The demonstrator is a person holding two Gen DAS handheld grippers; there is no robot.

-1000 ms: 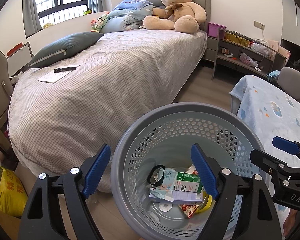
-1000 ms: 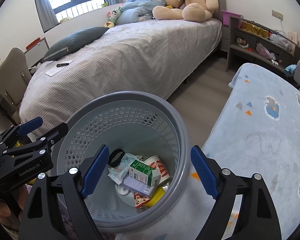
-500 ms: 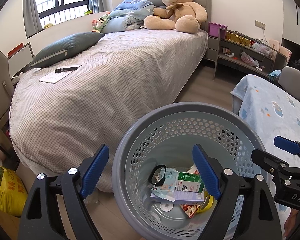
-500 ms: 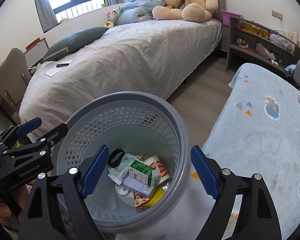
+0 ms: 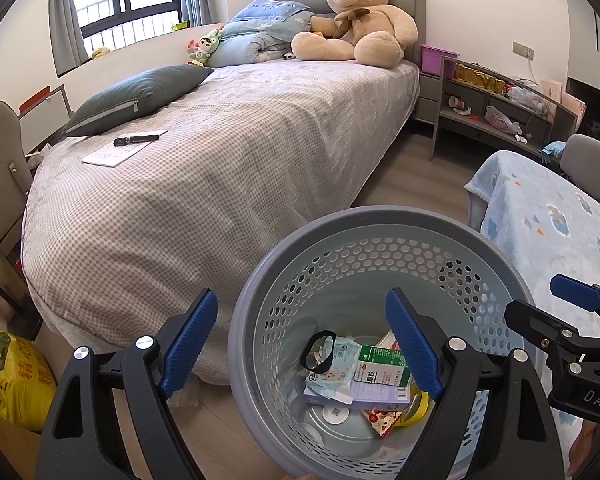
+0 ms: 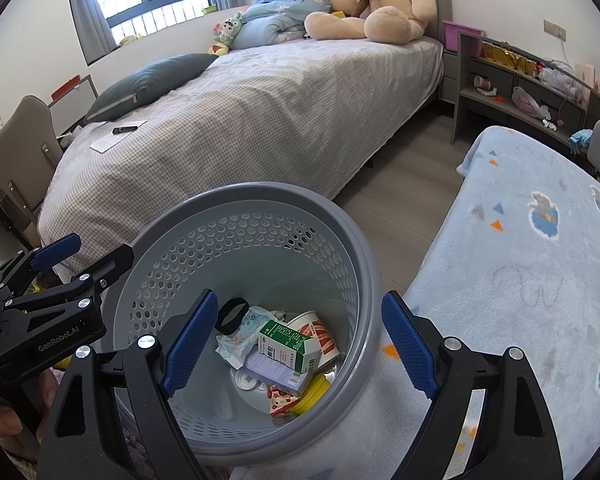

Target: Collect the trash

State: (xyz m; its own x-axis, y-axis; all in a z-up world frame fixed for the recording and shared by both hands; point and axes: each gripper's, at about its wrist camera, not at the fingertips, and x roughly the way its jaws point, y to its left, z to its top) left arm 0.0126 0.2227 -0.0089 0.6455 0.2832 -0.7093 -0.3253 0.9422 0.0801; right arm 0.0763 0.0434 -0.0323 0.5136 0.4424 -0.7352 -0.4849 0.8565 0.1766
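A checked grey bed [image 5: 228,160] fills the upper left and centre of both views, a large teddy bear [image 5: 356,20] at its head, top centre. A pale blue blanket [image 6: 520,260] covers the right side. The grey perforated basket [image 5: 380,232] sits lower centre, holding a green-and-white carton [image 6: 290,340] among other trash. The left gripper [image 5: 302,348] and right gripper [image 6: 296,340] both gape wide, holding nothing. Against half a second ago, almost nothing has shifted.
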